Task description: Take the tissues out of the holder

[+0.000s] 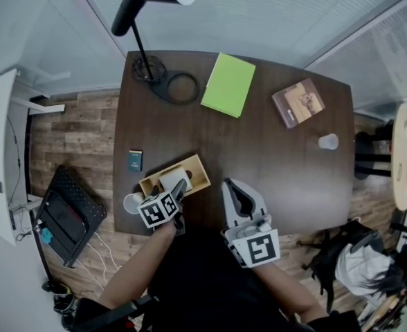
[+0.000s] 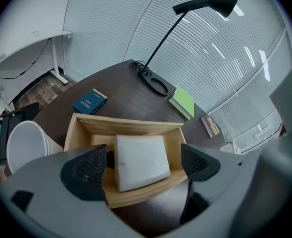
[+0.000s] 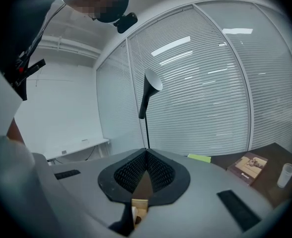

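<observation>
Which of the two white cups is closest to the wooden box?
The white cup right beside the wooden box. The other white cup stands far off, near the brown book.

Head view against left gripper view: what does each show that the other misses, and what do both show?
Only the head view: the marker cubes and the person's forearms. Only the left gripper view: the left gripper's fingers standing apart, one each side of the tissues, not pressing them. Both: the tissues in the wooden holder, the desk lamp, green notebook and blue box.
</observation>
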